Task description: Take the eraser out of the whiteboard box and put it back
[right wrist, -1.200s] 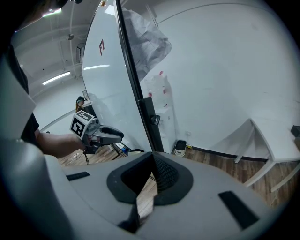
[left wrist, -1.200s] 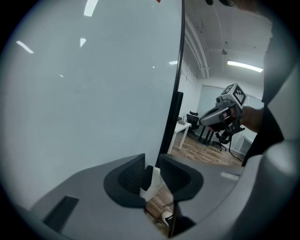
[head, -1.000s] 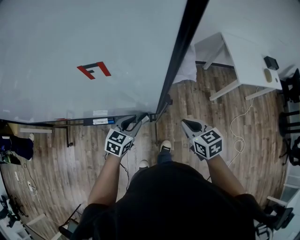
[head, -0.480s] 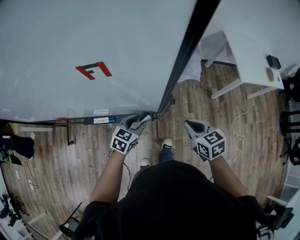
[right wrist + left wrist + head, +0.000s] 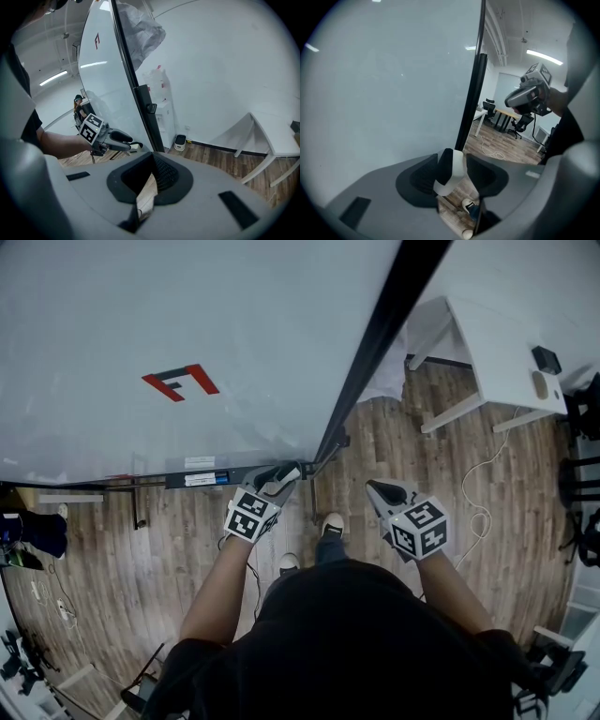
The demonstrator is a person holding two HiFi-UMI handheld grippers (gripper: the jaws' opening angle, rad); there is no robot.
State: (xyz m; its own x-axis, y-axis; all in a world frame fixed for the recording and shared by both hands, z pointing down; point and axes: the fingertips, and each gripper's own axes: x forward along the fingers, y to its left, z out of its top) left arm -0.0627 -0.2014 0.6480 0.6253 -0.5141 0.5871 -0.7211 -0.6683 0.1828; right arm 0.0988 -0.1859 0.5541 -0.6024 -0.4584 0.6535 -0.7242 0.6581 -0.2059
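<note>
- Release at the left gripper (image 5: pixel 277 476): jaws wide apart, just now swung open, with the eraser (image 5: pixel 451 169) standing between the pads (image 5: pixel 419 180) and floor showing through beside it, so no pinch by the look of it.
- Eraser itself: white body with a dark felt face, seen narrow-side-on from the left gripper view. Sits at the right-hand end of the whiteboard box (image 5: pixel 187 482), the shallow tray along the bottom edge of the whiteboard (image 5: pixel 187 324), close to the black frame post (image 5: pixel 375 343).
- Key relation: dead ahead of the left tool, inside its jaw gap, with no sideways offset to close. Long axis seemingly along the pointing line of the jaws rather than across it, though hard to be sure from this angle.
- Right gripper (image 5: pixel 372 487): jaws drawn together at the tips, nothing between them. Hangs to the right of the board's edge over wooden floor (image 5: pixel 394 427), well apart from the box.
- Nearer hand by far: the left, with no call for the right here.
- Judged stage: either the letting-go at the end of the put-back or the reach before a lift, the same picture both ways.
- Next, if released: back straight out along the jaw line, to avoid dragging the eraser off the tray end.
</note>
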